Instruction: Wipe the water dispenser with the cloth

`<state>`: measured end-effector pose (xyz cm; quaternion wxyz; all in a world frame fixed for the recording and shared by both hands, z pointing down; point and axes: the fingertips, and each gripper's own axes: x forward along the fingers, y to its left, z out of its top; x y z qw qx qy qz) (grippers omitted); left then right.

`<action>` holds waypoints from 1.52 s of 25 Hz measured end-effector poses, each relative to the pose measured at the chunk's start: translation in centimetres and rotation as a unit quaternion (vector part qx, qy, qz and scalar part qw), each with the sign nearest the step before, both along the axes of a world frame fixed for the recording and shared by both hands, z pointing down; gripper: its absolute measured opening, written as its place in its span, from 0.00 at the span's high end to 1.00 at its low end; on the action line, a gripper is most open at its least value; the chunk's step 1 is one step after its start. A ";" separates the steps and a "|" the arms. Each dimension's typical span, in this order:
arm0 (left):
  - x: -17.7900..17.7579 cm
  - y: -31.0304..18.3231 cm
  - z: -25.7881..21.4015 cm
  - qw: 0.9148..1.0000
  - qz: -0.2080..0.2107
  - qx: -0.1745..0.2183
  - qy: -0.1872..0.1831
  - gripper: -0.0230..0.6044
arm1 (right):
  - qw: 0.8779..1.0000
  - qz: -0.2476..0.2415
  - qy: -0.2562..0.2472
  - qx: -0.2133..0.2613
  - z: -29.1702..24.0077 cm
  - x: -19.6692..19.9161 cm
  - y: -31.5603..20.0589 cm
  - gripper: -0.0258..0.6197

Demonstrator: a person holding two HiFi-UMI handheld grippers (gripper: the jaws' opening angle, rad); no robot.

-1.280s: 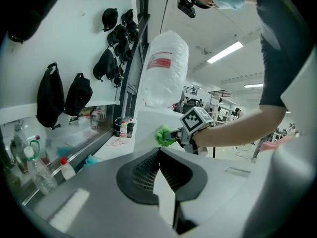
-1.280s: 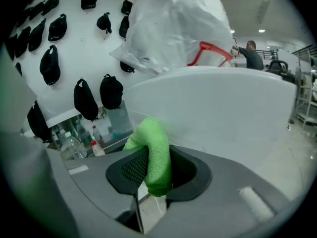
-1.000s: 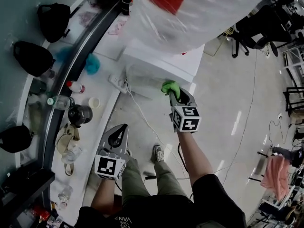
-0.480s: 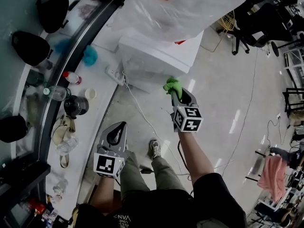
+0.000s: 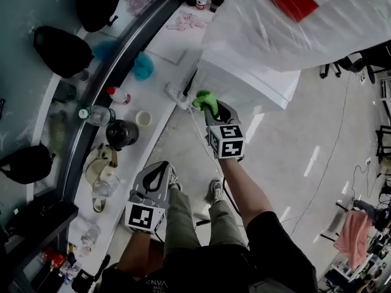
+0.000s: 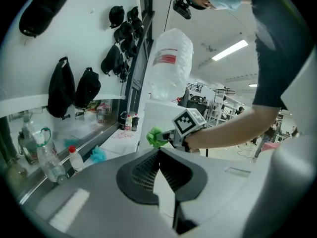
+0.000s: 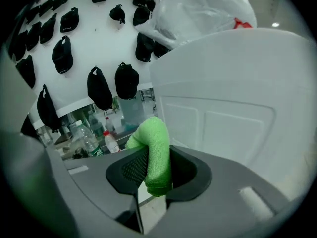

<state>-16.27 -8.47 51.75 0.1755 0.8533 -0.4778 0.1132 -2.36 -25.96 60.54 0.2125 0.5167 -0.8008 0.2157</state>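
Observation:
The white water dispenser (image 5: 244, 84) stands on the floor with a plastic-wrapped bottle (image 5: 299, 17) on top. My right gripper (image 5: 208, 107) is shut on a green cloth (image 5: 203, 100), held at the dispenser's lower left corner; the right gripper view shows the cloth (image 7: 154, 155) folded between the jaws beside the dispenser's white panel (image 7: 233, 108). My left gripper (image 5: 154, 177) hangs lower left, away from the dispenser, shut with nothing in it. In the left gripper view the cloth (image 6: 157, 137) and the dispenser (image 6: 163, 113) lie ahead.
A white counter (image 5: 146, 78) runs along the left with water bottles (image 5: 98, 116), a red-capped bottle (image 5: 117, 94), a blue cloth (image 5: 143, 66), a dark jar (image 5: 121, 133) and black bags (image 5: 61, 50). A power strip (image 5: 176, 94) and cable lie by the dispenser. The person's shoes (image 5: 215, 191) are below.
The right gripper with the green cloth has moved left along the dispenser's front to its left corner. The head view has shifted. The left gripper has kept its place.

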 end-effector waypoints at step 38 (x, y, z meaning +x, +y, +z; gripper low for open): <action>10.3 1.3 1.2 0.998 0.051 -0.019 0.018 0.96 | 0.985 0.149 0.064 -0.063 3.8 20.9 7.3 0.79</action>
